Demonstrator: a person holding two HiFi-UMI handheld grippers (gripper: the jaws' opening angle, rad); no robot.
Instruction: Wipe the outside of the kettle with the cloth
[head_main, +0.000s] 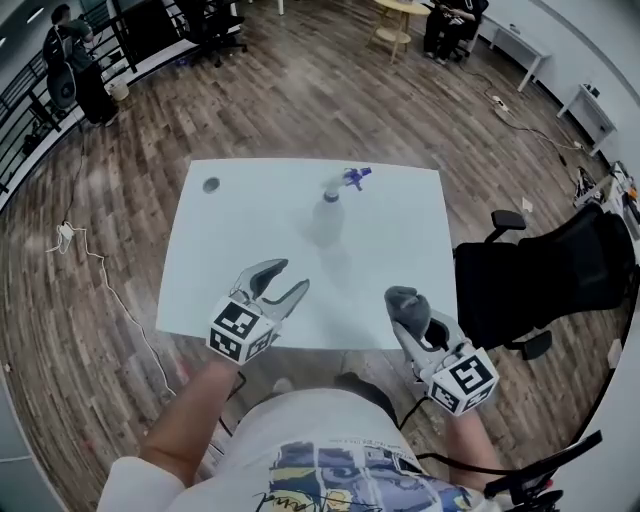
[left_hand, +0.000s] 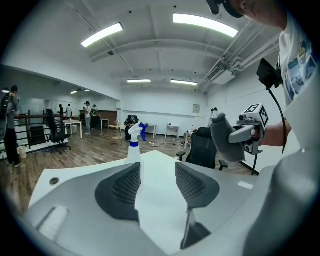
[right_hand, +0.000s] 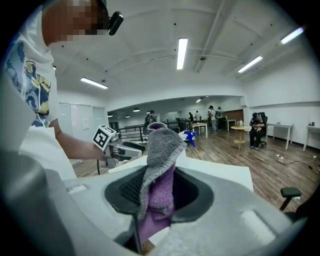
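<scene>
We list: spray bottle (head_main: 330, 208), near desk's (head_main: 230, 260) far edge, contents unclear; left gripper (head_main: 290, 277) agape, empty; right gripper (head_main: 412, 322) clamping cloth (head_main: 404, 299).

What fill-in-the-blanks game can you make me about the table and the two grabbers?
1. The right gripper is shut on a grey and purple ____.
2. The left gripper has its jaws ____, with nothing between them.
3. The spray bottle standing on the white table has a ____ trigger.

Missing words: cloth; open; blue.
</scene>
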